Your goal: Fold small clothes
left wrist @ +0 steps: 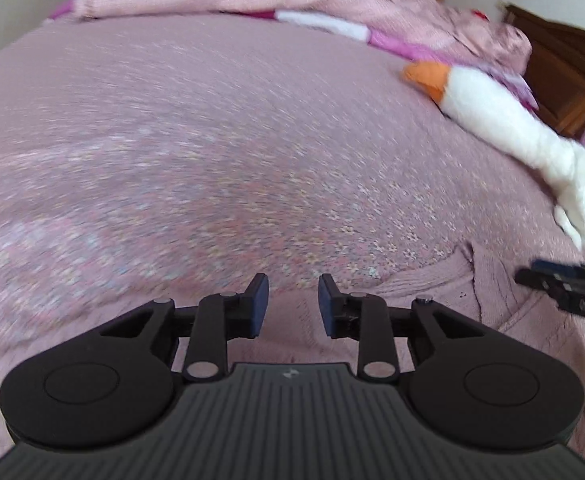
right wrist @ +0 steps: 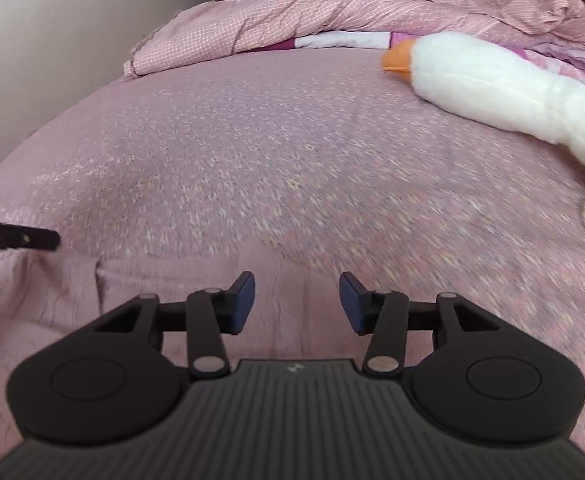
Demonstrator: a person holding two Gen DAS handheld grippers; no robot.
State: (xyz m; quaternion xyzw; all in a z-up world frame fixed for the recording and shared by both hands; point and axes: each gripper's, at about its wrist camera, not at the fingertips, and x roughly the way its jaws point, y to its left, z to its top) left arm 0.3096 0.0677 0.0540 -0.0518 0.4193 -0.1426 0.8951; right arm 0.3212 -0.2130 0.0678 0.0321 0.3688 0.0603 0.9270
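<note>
My left gripper (left wrist: 293, 300) has its jaws parted with nothing between the blue pads. My right gripper (right wrist: 297, 304) is spread somewhat wider and is likewise empty. Both hover low over the near edge of the bed.

The task's thing, a small pink knit garment (right wrist: 140, 304), lies flat on the pink floral bedspread (right wrist: 252, 152) directly under and ahead of both tools. In the left wrist view it (left wrist: 472, 292) extends to the right of my left gripper, with one dark crease or edge showing near the right gripper's tip. Its colour nearly matches the bedspread, so I cannot trace its full outline.

Status, as a judgement: the garment appears spread out, and I cannot make out any completed fold. Gripping and every fold appear to remain.

A white plush goose (right wrist: 492, 88) lies well apart, to the far right. A rumpled pink checked quilt (right wrist: 292, 16) lies at the bed's far end.
</note>
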